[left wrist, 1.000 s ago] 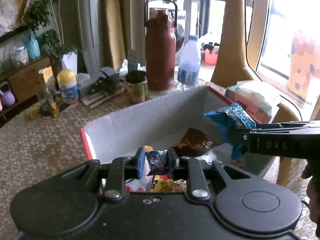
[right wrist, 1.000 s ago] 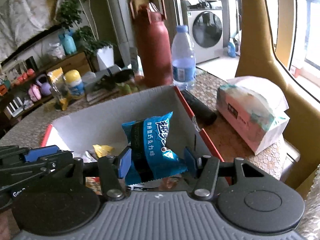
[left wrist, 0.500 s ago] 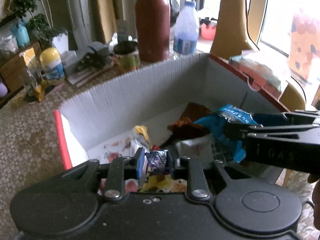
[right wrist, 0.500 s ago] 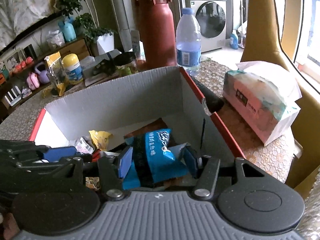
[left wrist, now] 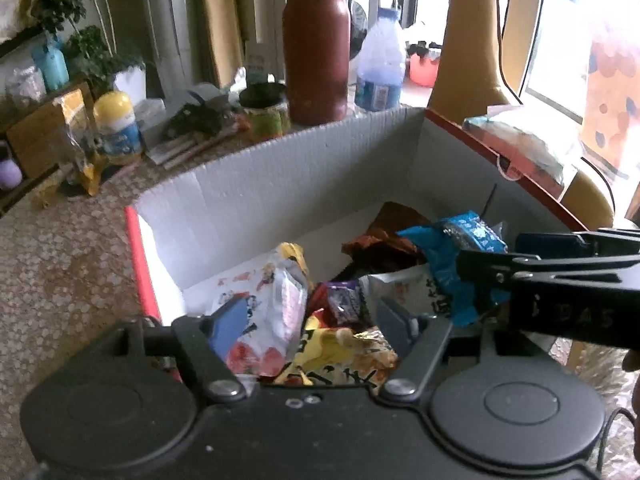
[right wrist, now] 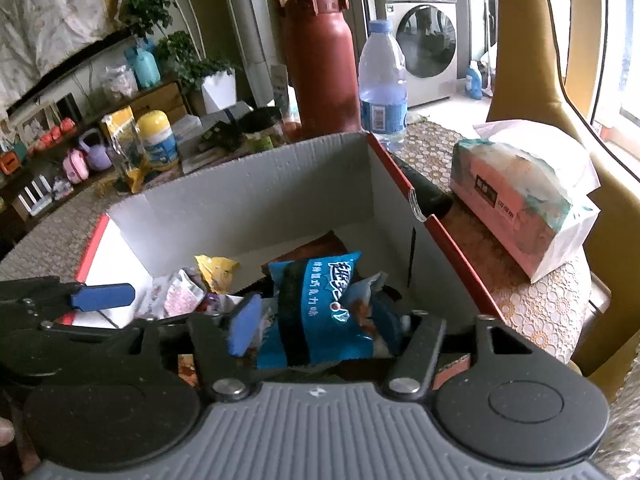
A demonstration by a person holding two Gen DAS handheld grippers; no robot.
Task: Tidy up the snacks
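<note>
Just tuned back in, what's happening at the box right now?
A person holds both grippers over the cardboard box of snacks. The left gripper has just been opening its jaws, and the small purple packet lies loose on the pile between them. The right gripper has also just been opening, and the blue packet sits between its jaws, apparently resting on the other snacks.

Counts are standing as follows. One cardboard box (right wrist: 260, 196) is sitting on the counter (left wrist: 60, 264). Two grippers are showing: left gripper (left wrist: 312, 318), right gripper (right wrist: 320, 322). One blue snack packet (right wrist: 316, 304), one red thermos (right wrist: 320, 60), one water bottle (right wrist: 382, 84), one tissue pack (right wrist: 516, 192). The remaining packets in the box are overlapping; their number is not telling clearly.
</note>
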